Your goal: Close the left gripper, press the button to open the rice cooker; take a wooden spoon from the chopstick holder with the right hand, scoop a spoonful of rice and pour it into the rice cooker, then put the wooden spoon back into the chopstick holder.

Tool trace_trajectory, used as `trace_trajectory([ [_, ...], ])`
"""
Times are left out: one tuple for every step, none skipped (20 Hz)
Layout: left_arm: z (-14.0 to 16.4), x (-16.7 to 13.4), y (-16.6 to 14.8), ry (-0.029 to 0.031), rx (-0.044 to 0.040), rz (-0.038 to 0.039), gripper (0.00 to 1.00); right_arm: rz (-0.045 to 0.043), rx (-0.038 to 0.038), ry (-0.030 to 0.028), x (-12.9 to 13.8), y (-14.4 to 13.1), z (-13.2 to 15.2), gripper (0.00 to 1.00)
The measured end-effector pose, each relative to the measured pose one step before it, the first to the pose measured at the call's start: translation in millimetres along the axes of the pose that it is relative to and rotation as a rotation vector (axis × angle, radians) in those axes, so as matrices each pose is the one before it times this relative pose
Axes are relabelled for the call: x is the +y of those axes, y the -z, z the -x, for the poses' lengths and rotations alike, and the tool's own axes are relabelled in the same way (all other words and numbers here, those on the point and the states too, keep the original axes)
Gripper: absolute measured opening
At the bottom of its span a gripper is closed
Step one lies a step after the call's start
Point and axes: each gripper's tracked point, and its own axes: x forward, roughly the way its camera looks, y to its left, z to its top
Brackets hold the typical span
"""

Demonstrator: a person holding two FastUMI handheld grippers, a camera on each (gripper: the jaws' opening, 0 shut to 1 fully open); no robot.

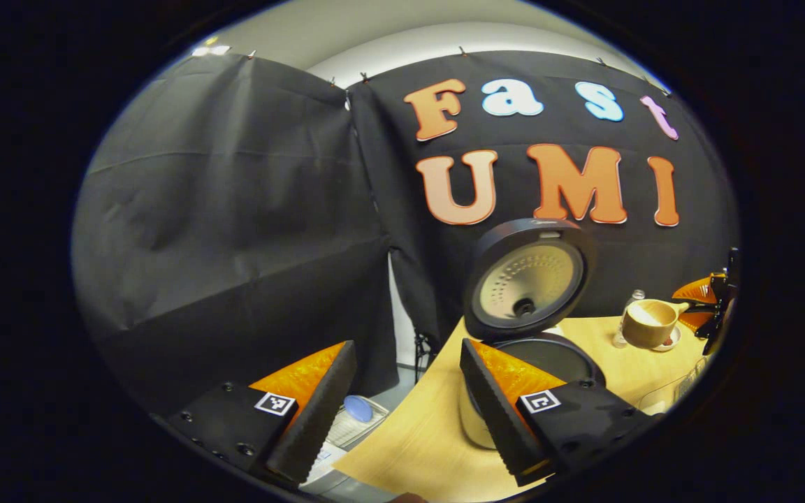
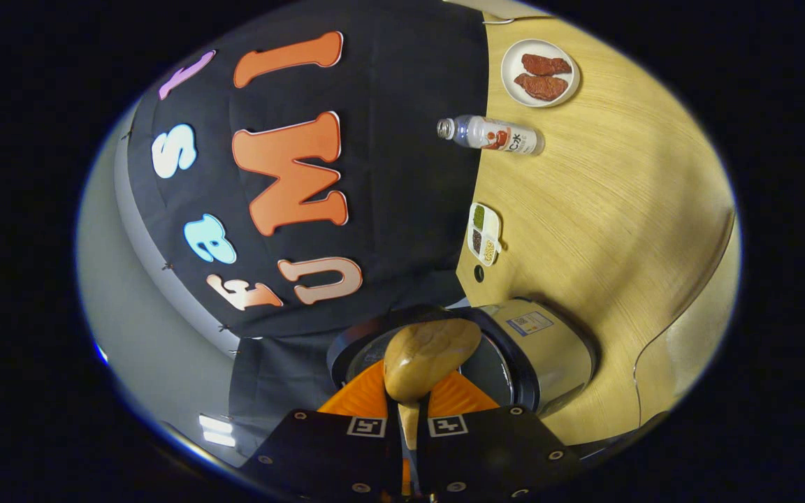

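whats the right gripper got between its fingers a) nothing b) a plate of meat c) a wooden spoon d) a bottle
c: in the right gripper view the right gripper is clamped on the handle of the wooden spoon, whose bowl is over the open rice cooker.

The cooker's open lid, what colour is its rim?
Black, around a pale inner plate; lid, left gripper view.

In the right gripper view, we see the wooden spoon [image 2: 430, 358] handle hidden between the jaws; its bowl covers part of the black-rimmed rice cooker [image 2: 549, 349] opening. The cooker's contents cannot be determined.
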Motion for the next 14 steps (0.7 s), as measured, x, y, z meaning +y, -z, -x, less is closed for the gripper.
trace_trajectory([
  [2.99, 13.14, 0.82, -0.02962, 0.00070, -0.00412, 0.96, 0.01630, 0.00877, 0.01729, -0.60, 2.89, -10.48, 0.08],
  [2.10, 10.69, 0.33, -0.02295, -0.00050, -0.00311, 1.00, 0.02329, 0.01505, 0.01761, 1.93, 3.87, -9.03, 0.08],
  [-0.84, 4.72, -0.12, -0.01666, 0.00274, -0.00064, 0.96, 0.02626, 0.00560, 0.01504, 1.78, 2.27, -7.82, 0.08],
  [3.18, 8.35, 2.37, -0.01195, 0.00204, 0.00319, 1.00, 0.03474, -0.00322, 0.01581, 1.05, 0.40, -6.11, 0.08],
  [0.76, 4.07, 1.51, -0.00740, 0.00575, 0.00435, 1.00, 0.03885, -0.00510, 0.01374, 3.63, -0.46, -8.08, 0.08],
  [1.48, 2.08, 0.50, -0.00557, 0.00403, 0.00574, 1.00, 0.04438, -0.00280, 0.01381, 5.51, -1.52, -7.03, 0.08],
  [1.09, 0.63, -0.57, -0.00059, 0.00306, 0.00650, 1.00, 0.04781, -0.00693, 0.01154, 4.69, -0.74, -7.20, 0.07],
  [0.13, -0.30, -0.71, 0.00119, 0.00069, 0.00349, 1.00, 0.05121, -0.00442, 0.01275, 4.68, -0.56, -5.51, 0.07],
  [-0.86, 0.33, -0.07, -0.00047, -0.00031, 0.00017, 1.00, 0.05436, -0.00449, 0.01039, 4.58, -0.77, -5.77, 0.08],
  [0.64, 0.23, 0.49, -0.00065, 0.00004, -0.00226, 1.00, 0.05890, -0.00122, 0.01325, 4.95, 0.41, -5.82, 0.08],
  [-0.09, 0.69, 0.74, -0.00387, 0.00171, -0.00192, 1.00, 0.06076, -0.00222, 0.01580, 4.02, 0.66, -5.20, 0.08],
  [0.55, 0.66, 1.07, -0.00186, 0.00209, -0.00307, 0.96, 0.05841, -0.00340, 0.01667, 1.62, 1.71, -2.22, 0.08],
  [0.62, 0.03, 1.19, -0.00396, 0.00099, -0.01114, 1.00, 0.05989, -0.00946, 0.01611, 2.86, -1.86, -4.44, 0.08],
  [0.09, 0.85, 1.52, -0.00695, 0.00072, -0.02348, 1.00, 0.04888, -0.00711, 0.01614, -1.22, 1.44, -3.44, 0.07],
])
